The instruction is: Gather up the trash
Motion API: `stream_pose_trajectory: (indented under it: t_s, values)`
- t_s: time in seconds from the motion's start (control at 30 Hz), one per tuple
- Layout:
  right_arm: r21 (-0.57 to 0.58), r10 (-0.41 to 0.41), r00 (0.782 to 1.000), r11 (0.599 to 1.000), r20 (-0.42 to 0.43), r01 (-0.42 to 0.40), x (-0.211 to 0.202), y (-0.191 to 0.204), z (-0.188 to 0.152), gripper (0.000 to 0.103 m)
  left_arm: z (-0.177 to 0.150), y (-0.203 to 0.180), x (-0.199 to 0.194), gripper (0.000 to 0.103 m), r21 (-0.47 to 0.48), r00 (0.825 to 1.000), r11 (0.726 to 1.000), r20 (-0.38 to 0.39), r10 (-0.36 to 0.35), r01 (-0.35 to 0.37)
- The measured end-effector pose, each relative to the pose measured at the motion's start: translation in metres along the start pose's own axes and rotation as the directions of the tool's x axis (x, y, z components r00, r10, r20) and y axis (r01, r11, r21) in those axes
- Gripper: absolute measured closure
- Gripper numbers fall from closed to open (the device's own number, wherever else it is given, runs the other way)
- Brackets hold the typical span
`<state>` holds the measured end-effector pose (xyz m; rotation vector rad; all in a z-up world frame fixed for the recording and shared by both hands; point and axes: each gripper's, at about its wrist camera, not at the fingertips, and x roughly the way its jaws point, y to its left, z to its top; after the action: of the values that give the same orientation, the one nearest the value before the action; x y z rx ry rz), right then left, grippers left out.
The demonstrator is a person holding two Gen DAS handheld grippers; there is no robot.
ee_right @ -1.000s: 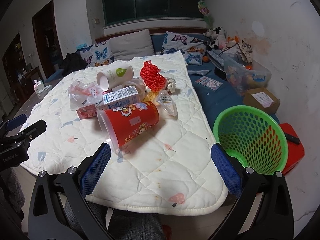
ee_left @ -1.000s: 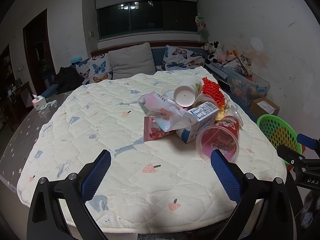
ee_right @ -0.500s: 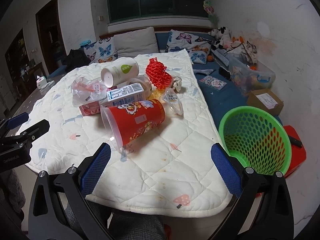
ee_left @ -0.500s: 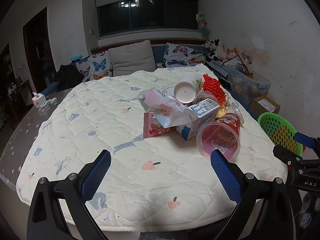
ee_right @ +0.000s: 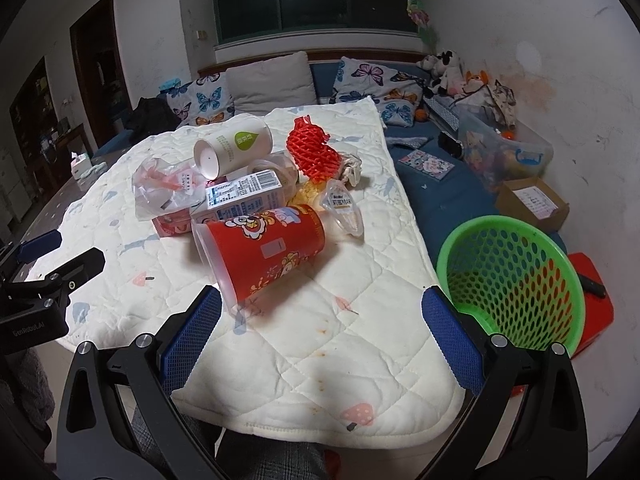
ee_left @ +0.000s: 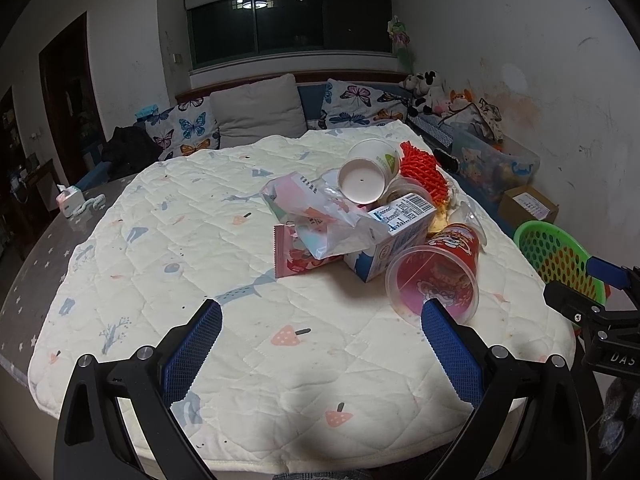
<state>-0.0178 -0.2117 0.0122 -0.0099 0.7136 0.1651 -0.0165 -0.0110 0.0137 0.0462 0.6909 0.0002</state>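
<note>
Red-printed plastic cup (ee_right: 260,252) lay on its side just ahead of the right gripper (ee_right: 320,340), rim toward its left finger, jaws apart and empty.

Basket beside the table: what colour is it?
Green basket, with a perforated wall; clearest in the right wrist view.

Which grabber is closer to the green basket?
Right. The right gripper hangs open with the green basket just beside its right finger. The left gripper sits farther left over the quilt.
</note>
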Motion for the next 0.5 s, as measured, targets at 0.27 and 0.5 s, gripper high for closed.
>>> stream_pose_trajectory:
  t_s: [0.27,0.5]
  values:
    - [-0.007,-0.003,1.000,1.000,-0.005,0.003,0.005,0.000,0.007,0.004,0.005,0.002,0.006,0.006,-0.001,1.000,1.000,-0.003,-0.002,0.002]
    - [-0.017,-0.003,1.000,1.000,-0.011,0.003,0.010,-0.001,0.014,0.004,0.011,0.002,0.012,0.006,0.008,1.000,1.000,-0.010,-0.012,0.012]
